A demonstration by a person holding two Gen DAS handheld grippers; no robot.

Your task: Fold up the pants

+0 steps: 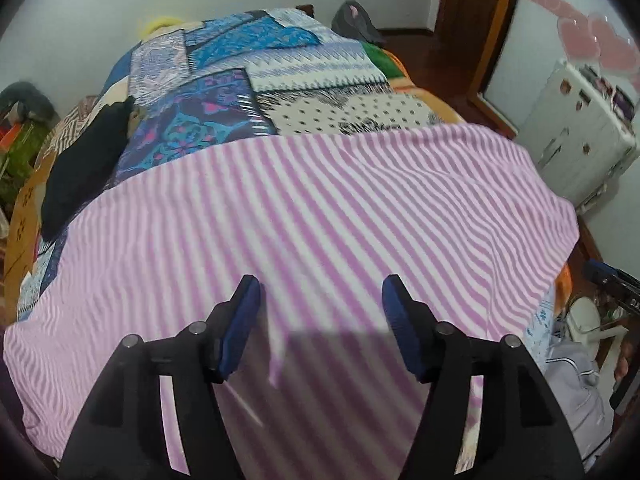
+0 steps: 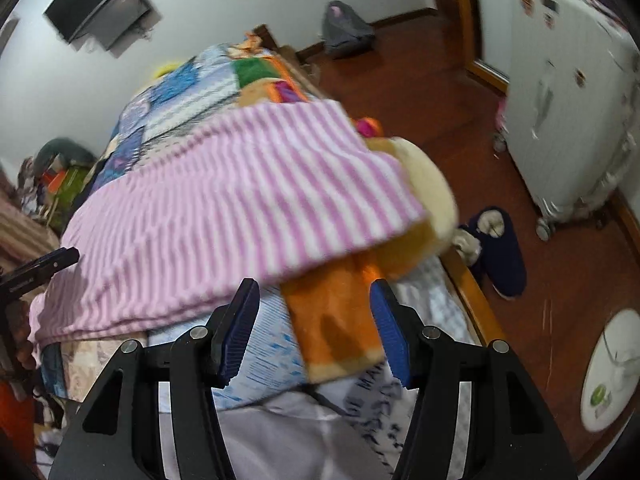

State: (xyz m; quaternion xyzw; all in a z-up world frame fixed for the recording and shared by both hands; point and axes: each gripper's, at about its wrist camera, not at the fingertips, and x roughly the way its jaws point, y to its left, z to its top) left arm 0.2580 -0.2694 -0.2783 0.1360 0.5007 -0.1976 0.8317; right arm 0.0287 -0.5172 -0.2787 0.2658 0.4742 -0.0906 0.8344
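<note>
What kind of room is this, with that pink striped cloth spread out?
Most likely a bedroom at home. A bed covered by a blue patchwork quilt fills the view, a dark blue slipper lies on the reddish wooden floor, and a white plastic drawer cabinet stands by the wall.

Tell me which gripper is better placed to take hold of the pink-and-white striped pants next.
Probably the left gripper: it hangs open directly over the pink-and-white striped pants. The right gripper, also open, points past their edge at an orange blanket.
</note>
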